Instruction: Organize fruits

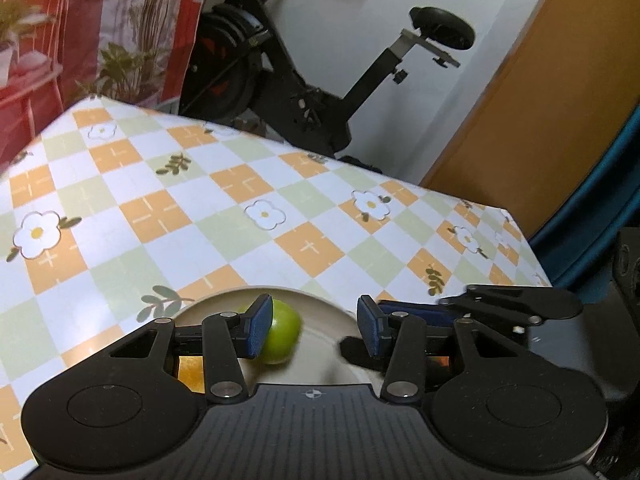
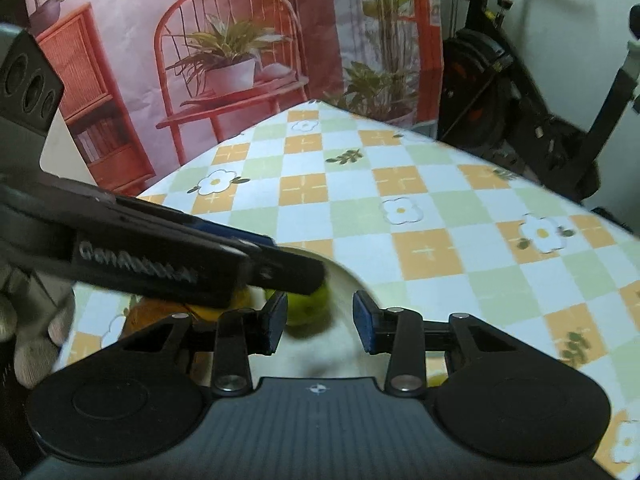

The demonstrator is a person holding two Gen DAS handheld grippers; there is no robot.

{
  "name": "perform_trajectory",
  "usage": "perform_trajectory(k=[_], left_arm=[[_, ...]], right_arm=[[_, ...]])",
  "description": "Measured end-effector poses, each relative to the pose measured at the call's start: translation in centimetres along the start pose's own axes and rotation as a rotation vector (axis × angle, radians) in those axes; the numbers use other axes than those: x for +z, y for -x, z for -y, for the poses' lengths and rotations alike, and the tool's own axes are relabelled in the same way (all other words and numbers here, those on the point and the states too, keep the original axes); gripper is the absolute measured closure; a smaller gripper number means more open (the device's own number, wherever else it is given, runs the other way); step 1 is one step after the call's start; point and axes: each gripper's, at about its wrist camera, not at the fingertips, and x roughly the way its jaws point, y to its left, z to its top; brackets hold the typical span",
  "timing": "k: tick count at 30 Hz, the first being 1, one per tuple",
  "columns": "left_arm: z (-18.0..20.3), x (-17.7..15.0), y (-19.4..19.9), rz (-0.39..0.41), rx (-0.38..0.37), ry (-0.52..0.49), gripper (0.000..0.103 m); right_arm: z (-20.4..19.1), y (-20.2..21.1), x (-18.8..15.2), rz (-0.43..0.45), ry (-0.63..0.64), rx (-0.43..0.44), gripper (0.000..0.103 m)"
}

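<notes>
Both grippers over plate (image 1: 320, 308) w/ green fruit (image 1: 284, 338).
L gripper (image 1: 316, 330) jaws apart, empty; R gripper (image 2: 320, 322) likewise, nothing gripped.

Table (image 1: 248, 184) w/ checked cloth: orange, pale green & white squares, white flowers, leaf sprigs. Far edge runs diagonally in both views. Cream plate (image 1: 316, 304) sits on cloth at near side, rim partly hidden. On plate: green fruit (image 1: 282, 336), round. In right wrist view, orange fruit (image 2: 240, 304) lies left of plate (image 2: 352, 276), on cloth or plate, can't tell.
</notes>
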Motion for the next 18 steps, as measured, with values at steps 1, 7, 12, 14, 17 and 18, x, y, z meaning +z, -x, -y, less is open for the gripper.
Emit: perform_trajectory(k=[1, 7, 12, 14, 17, 18], left_arm=[[0.4, -0.1, 0.4, 0.007, -0.003, -0.010, 0.055], [3.1, -1.1, 1.8, 0.011, -0.037, -0.062, 0.054], [4.9, -2.8, 2.1, -0.007, -0.048, -0.102, 0.054], [5.4, -3.4, 2.3, -0.014, -0.047, -0.112, 0.053], [5.9, -4.4, 2.7, -0.023, -0.040, -0.118, 0.051], [5.9, -4.6, 2.8, -0.027, -0.038, -0.119, 0.050]], right_arm=[[0.2, 0.7, -0.1, 0.007, 0.002, -0.006, 0.064], [2.3, 5.9, -2.5, 0.052, -0.019, -0.052, 0.063], [2.3, 9.3, -5.3, 0.073, -0.020, -0.077, 0.063], [1.8, 9.8, -6.1, 0.075, -0.015, -0.075, 0.063], [1.0, 10.0, -7.2, 0.071, 0.001, -0.075, 0.063], [0.7, 9.9, -7.5, 0.071, 0.002, -0.073, 0.063]])
